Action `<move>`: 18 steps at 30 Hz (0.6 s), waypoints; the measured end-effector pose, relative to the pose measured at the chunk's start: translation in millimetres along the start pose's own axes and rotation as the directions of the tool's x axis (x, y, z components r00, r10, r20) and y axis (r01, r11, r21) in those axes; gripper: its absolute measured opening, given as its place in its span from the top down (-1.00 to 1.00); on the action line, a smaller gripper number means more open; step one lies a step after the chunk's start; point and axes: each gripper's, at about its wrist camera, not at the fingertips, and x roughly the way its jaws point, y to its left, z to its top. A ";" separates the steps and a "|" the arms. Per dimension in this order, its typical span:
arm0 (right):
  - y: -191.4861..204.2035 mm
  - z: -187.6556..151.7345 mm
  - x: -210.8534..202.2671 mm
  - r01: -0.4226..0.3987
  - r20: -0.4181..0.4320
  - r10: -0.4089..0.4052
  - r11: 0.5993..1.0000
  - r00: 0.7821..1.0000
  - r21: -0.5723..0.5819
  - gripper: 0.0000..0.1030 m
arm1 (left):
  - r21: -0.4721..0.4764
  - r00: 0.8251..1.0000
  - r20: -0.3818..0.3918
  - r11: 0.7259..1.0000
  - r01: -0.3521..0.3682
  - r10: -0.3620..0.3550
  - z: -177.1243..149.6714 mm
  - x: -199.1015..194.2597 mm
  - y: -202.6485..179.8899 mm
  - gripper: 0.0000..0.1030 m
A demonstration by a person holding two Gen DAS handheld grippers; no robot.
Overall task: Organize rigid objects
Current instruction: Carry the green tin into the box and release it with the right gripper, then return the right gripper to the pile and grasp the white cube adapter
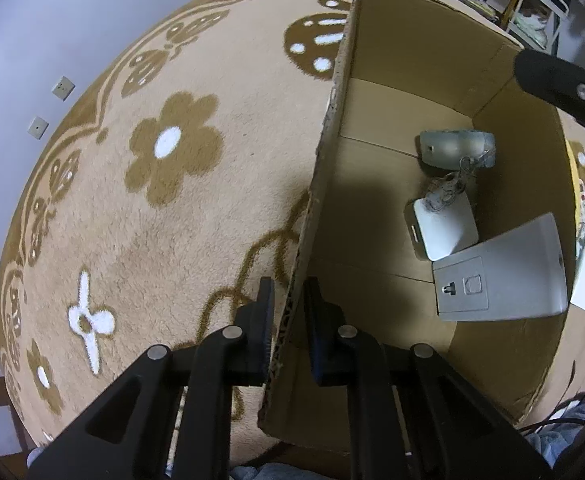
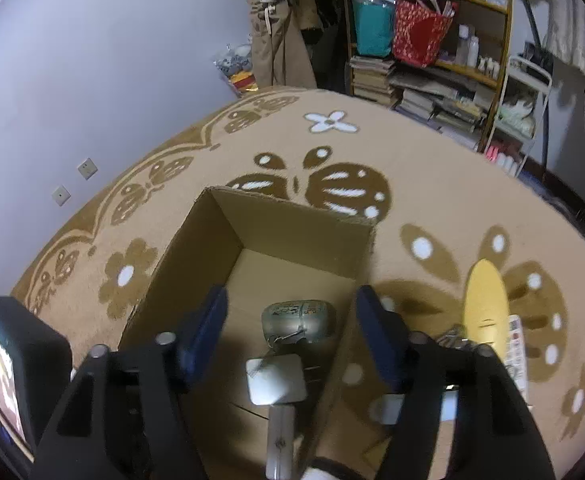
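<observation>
While the left gripper (image 1: pixel 288 320) pinches the near wall of the box (image 1: pixel 334 128), its jaws pressed on the cardboard from both sides, the right gripper (image 2: pixel 290 332) hangs above the open top with jaws spread and nothing between them. Risk, as I judge it, starts with that thin wall: if the left hand pulls or twists, the cardboard could buckle or the box could slide on the rug (image 1: pixel 152 220), shifting what lies inside. A second risk is the right jaw, which sits over the box's right edge in the right wrist view; a descent from there could snag that wall instead of clearing it. The key ring between the pouch (image 1: pixel 456 148) and the white block (image 1: pixel 444 228) could also catch on a finger. Inside the box I count three things: one grey-green pouch with the ring, one small white block, and one flat grey device (image 1: pixel 500 276) leaning at the right wall. Outside on the rug, to the right, lie one yellow object (image 2: pixel 484 304), one remote (image 2: pixel 516 344), and at least one white piece, partly hidden behind the gripper.
</observation>
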 end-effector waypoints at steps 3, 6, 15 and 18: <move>-5.1 -3.6 -10.5 0.023 0.003 -0.023 1.000 1.000 -0.016 -0.52 | 0.015 1.000 -0.005 1.000 0.002 -0.002 -3.5 0.4 -2.7 0.77; -13.5 -10.1 -18.8 0.039 -0.002 -0.039 0.999 0.999 -0.020 -0.52 | 0.028 1.000 -0.001 1.000 0.000 0.000 -5.3 -1.6 -6.1 0.80; -44.5 -32.5 -31.7 0.066 -0.035 -0.066 0.998 0.997 0.015 -0.54 | 0.059 1.000 -0.007 0.998 0.018 -0.018 -10.9 -5.0 -9.4 0.85; -54.3 -40.2 -31.6 0.070 -0.054 -0.068 0.997 0.996 0.029 -0.55 | 0.049 1.000 -0.009 0.999 0.009 -0.009 -10.8 -4.4 -9.8 0.82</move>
